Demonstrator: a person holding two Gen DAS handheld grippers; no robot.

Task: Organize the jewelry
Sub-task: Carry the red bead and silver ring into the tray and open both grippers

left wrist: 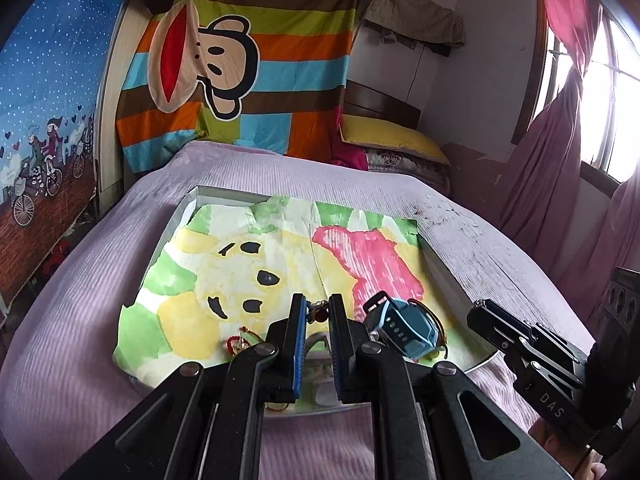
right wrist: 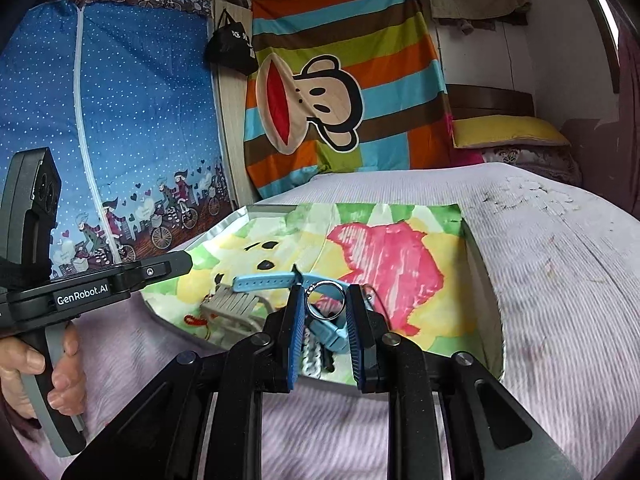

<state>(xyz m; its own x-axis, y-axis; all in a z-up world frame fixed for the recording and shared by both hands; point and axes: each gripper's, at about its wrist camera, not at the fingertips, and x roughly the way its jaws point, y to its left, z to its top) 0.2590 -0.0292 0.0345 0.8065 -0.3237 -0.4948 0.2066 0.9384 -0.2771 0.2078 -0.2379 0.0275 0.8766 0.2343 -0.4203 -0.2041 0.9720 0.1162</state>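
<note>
Between the pads of the right tongs sits a small silver ring, pinched at its sides, with the pads drawn in close around it. Whether the ring hangs from a chain or clasp cannot be told; a little link shows at its upper left. Just behind and below it lies a blue watch, its strap stretched out to the left on the printed cloth; part of the watch is covered by the right tongs. A pale chain is half hidden behind the left pad in the same view.

The left tongs are nearly pressed together, and a small reddish-gold trinket shows in the narrow gap at the tips; whether the pads actually grip it is hard to make out. Beside them to the right lies the blue watch, and to the left a red cord ornament, partly cut off by the tongs' arm.

All of this rests in a shallow tray lined with the cloth, set on a bed with a lilac cover. A hand grips the left tool's handle at the edge of the right view.
</note>
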